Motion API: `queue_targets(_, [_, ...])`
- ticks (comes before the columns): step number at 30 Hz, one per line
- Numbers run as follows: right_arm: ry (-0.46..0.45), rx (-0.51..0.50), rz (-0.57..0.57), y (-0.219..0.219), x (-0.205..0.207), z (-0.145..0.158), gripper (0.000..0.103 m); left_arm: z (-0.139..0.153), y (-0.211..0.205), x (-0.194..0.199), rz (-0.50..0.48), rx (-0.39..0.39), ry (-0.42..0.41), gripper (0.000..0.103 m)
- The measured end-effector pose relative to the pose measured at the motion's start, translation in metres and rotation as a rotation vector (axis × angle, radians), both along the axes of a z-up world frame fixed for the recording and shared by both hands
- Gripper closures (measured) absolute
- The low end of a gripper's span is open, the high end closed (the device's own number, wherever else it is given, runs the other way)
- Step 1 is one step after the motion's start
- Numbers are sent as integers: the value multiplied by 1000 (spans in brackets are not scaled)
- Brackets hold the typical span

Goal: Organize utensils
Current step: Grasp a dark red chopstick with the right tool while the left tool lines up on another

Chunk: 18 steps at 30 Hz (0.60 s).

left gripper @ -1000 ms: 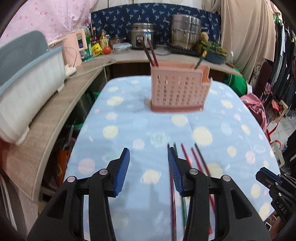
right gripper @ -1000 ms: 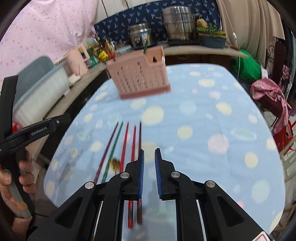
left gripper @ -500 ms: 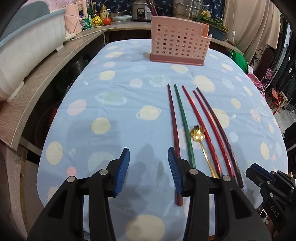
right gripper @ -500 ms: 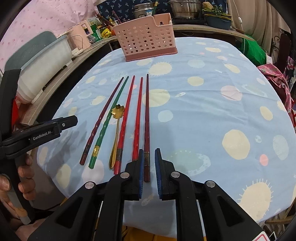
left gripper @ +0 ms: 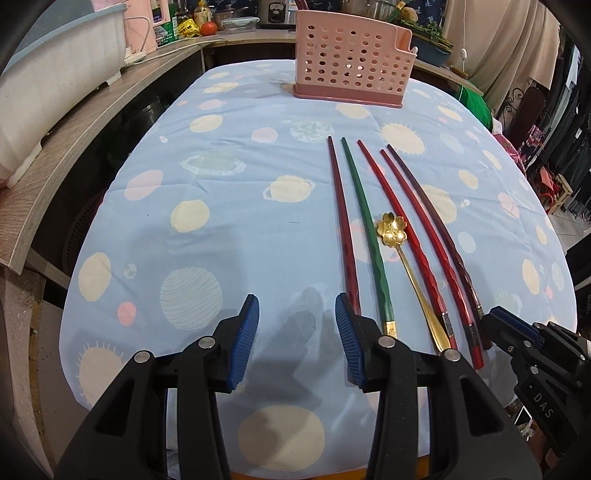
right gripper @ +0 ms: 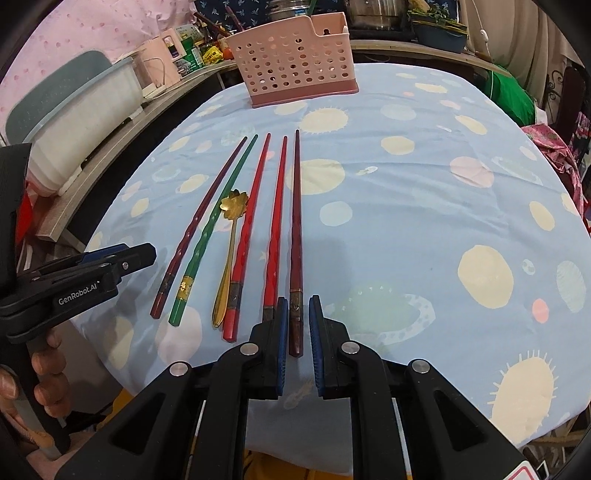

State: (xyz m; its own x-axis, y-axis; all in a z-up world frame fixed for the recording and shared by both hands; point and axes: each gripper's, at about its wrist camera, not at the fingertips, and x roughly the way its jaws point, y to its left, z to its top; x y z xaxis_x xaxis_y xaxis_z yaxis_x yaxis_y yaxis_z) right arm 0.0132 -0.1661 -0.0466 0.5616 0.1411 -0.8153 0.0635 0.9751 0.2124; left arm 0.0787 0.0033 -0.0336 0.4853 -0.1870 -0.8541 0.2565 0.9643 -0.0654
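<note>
Several chopsticks lie side by side on the blue spotted tablecloth: a dark red one at the left, a green one, two red ones and a dark one at the right. A gold flower-shaped spoon lies among them. A pink perforated utensil holder stands at the table's far end. My left gripper is open and empty, just left of the chopstick handles. My right gripper is slightly open, its jaws on either side of the dark chopstick's handle end.
A wooden counter runs along the left with a white and grey tub on it. Pots, bottles and jars crowd the back counter. Clothes and a chair stand at the right of the table.
Both grippers have pulled back from near the holder toward the table's near edge and lowered. The right gripper now straddles the dark chopstick's handle.
</note>
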Motion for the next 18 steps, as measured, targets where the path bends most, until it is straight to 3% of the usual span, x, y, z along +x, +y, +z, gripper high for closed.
queue_targets(18, [-5,-26,-1,2,-1,-5,95,-3,-7,-8,-43,-14,18,57])
